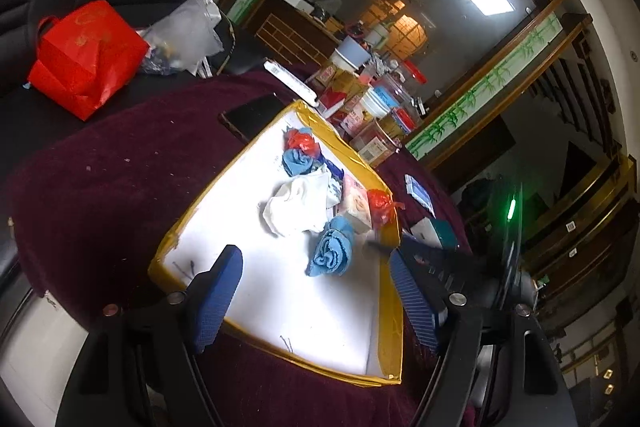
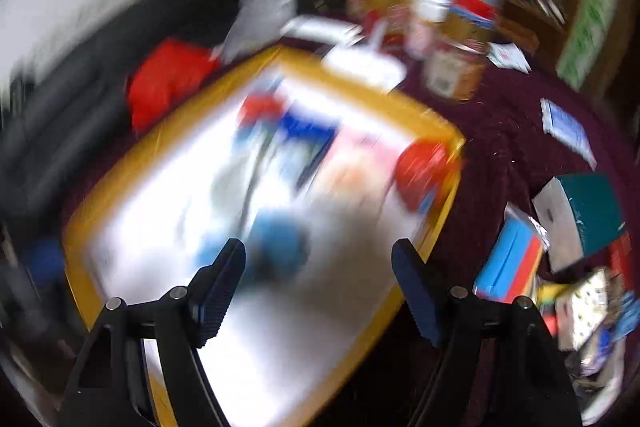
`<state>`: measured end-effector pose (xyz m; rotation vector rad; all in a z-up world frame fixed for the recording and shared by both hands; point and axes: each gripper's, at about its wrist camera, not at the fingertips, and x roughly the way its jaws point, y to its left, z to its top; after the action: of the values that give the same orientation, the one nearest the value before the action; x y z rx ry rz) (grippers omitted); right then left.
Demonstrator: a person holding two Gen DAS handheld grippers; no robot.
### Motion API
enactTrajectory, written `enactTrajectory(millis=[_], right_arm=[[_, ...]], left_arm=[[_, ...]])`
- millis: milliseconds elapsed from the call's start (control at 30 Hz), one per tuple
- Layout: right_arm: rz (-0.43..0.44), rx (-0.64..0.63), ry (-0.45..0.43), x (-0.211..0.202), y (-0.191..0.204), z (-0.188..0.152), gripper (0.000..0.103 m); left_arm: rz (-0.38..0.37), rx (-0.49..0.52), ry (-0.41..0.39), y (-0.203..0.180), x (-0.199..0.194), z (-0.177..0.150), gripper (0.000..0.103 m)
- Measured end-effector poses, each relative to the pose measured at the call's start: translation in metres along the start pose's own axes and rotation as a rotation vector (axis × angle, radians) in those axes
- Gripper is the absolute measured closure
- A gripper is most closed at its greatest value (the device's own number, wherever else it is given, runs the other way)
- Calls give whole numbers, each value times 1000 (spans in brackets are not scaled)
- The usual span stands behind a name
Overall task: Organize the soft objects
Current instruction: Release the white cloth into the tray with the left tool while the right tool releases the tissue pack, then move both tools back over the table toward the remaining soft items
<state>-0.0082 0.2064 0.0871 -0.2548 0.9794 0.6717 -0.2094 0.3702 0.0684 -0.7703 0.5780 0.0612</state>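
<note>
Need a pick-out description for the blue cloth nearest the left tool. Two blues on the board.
Find the white board with the yellow taped edge on the maroon cloth. The pile sits along its far side; the rolled blue cloth lies at the pile's near end, beside the white cloth. The other blue cloth lies farther back, against a red bag.

Cloths on board, board on tablecloth.

No legible text on anything
</note>
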Motion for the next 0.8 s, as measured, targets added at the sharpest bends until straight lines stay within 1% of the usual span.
enactTrajectory(millis=[100,133,200,233,267,300,367,433,500,533,567,600,633,700,767,800], right_arm=[[-80,-219,62,5,45,-42,28],[-89,-259,79,9,54,-53,31],[-98,-329,123,18,73,-72,31],[-101,-346,131,21,78,-77,31],[-110,-340,107,18,79,-78,31],[-112,-334,120,18,78,-78,31],[-57,-301,182,21,72,-76,29],[19,-289,245,21,68,-80,30],[25,-321,238,13,74,-88,30],[12,-299,203,7,72,-89,30],[21,-272,173,0,68,-88,30],[52,-234,134,-11,62,-87,30],[85,-176,66,-27,50,-85,30],[104,-70,-69,-64,20,-86,29],[99,6,-173,-95,-8,-95,24],[78,43,-225,-111,-24,-100,19]], left_arm=[[8,4,-26,-4,-10,-2,24],[9,5,-31,-6,-13,-3,24],[7,12,-41,-10,-20,-5,24],[8,18,-46,-12,-23,-6,24],[6,26,-52,-15,-27,-7,24],[2,31,-56,-17,-30,-7,24],[-8,48,-73,-23,-37,-8,24],[-11,75,-96,-31,-41,-9,20],[-28,91,-111,-38,-42,-9,19],[-42,97,-112,-42,-41,-9,19],[-57,107,-109,-48,-38,-10,19],[-64,122,-102,-54,-35,-12,18],[-69,139,-95,-60,-32,-13,18],[-89,189,-70,-79,-23,-19,17],[-106,227,-44,-97,-12,-26,14],[-120,253,-23,-110,-3,-30,11]])
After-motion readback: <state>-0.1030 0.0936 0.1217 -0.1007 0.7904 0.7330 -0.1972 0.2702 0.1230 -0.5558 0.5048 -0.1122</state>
